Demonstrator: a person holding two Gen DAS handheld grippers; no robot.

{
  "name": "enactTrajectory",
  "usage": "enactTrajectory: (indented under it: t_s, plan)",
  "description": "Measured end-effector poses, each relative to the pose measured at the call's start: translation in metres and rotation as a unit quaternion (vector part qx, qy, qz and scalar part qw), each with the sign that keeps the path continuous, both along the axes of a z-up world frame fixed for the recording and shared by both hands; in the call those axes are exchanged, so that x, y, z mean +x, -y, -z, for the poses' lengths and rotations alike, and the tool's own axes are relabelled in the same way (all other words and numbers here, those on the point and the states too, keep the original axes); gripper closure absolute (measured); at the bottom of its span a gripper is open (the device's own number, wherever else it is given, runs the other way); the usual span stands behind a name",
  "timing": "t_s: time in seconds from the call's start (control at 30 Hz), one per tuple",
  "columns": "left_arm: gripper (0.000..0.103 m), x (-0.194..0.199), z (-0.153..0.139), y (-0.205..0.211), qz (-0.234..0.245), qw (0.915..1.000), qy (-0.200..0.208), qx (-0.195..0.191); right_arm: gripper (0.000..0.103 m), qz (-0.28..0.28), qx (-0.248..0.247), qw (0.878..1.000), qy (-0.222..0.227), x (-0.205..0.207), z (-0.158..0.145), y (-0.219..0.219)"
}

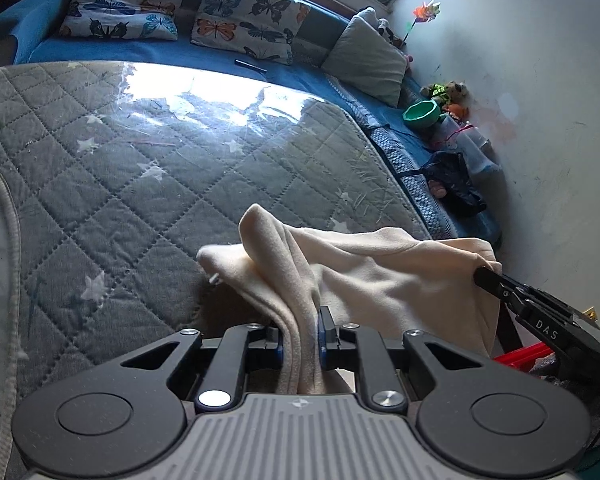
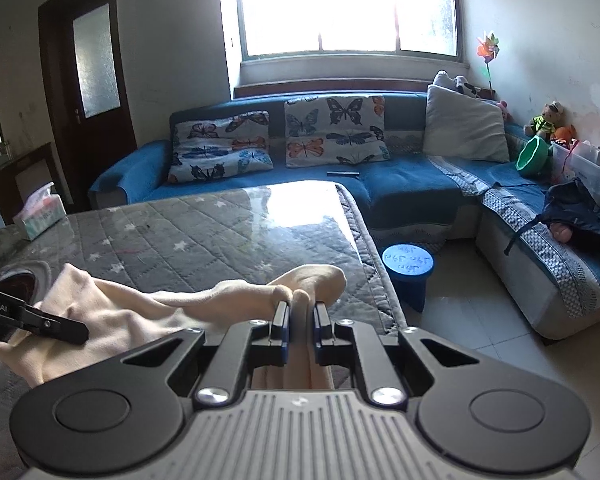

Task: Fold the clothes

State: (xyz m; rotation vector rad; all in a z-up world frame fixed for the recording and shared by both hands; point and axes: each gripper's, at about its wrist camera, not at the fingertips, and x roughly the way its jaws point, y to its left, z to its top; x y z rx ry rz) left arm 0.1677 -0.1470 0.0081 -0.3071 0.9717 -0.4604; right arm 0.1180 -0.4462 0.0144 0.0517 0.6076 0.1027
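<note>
A cream fleece garment [image 1: 364, 264] hangs between my two grippers above the near edge of the quilted grey table [image 1: 140, 168]. My left gripper [image 1: 300, 328] is shut on one bunched edge of it. My right gripper [image 2: 300, 312] is shut on another bunched edge of the garment [image 2: 132, 312]. In the left wrist view the right gripper [image 1: 484, 276] comes in from the right and pinches the cloth's far corner. In the right wrist view the left gripper [image 2: 76, 332] comes in from the left on the cloth. The cloth sags between them, partly folded over itself.
The table [image 2: 204, 236] has a glossy cover with glare. A tissue box [image 2: 40, 212] stands at its far left. A blue sofa [image 2: 412, 188] with butterfly cushions wraps behind and right. A blue stool [image 2: 408, 268] stands on the floor beside the table. A green bowl [image 1: 422, 114], toys and dark clothing lie on the sofa.
</note>
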Motion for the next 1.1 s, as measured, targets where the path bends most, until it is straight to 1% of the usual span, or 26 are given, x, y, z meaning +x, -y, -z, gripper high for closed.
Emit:
enactTrajectory:
  t_s: [0.23,0.43,0.63,0.73,0.8,0.93,1.0,1.03,1.07,1.1]
  plan:
    - [0.086,0.007,0.009,0.002,0.001,0.9999,-0.010,0.012,0.093,0.011,-0.005,1.000,-0.016,0.012,0.015,0.000]
    - [0.082,0.006,0.018,-0.001,-0.003,0.9998,-0.014,0.016,0.093,0.019,-0.010,0.999,-0.033,0.018,0.029,0.001]
    - [0.077,0.007,0.018,0.002,-0.004,0.9996,-0.011,0.026,0.091,0.021,-0.021,0.999,-0.045,0.021,0.036,0.000]
    - [0.073,0.006,0.019,0.001,-0.005,0.9994,-0.006,0.034,0.089,0.025,-0.027,0.998,-0.052,0.022,0.040,-0.002]
    - [0.066,0.005,0.019,0.000,-0.006,0.9992,-0.003,0.039,0.086,0.030,-0.033,0.998,-0.053,0.021,0.041,-0.002]
    - [0.060,0.004,0.019,-0.003,-0.006,0.9989,0.002,0.047,0.082,0.039,-0.035,0.997,-0.050,0.019,0.040,0.002]
    - [0.057,0.002,0.019,-0.004,-0.005,0.9986,0.006,0.053,0.077,0.044,-0.037,0.997,-0.049,0.016,0.038,0.004]
    - [0.057,0.001,0.019,-0.004,-0.005,0.9985,0.008,0.055,0.069,0.044,-0.037,0.997,-0.048,0.014,0.037,0.005]
    - [0.056,0.001,0.019,-0.004,-0.005,0.9984,0.009,0.056,0.065,0.043,-0.039,0.997,-0.046,0.012,0.036,0.005]
    - [0.056,0.000,0.020,-0.004,-0.005,0.9983,0.009,0.058,0.065,0.042,-0.042,0.997,-0.043,0.010,0.035,0.004]
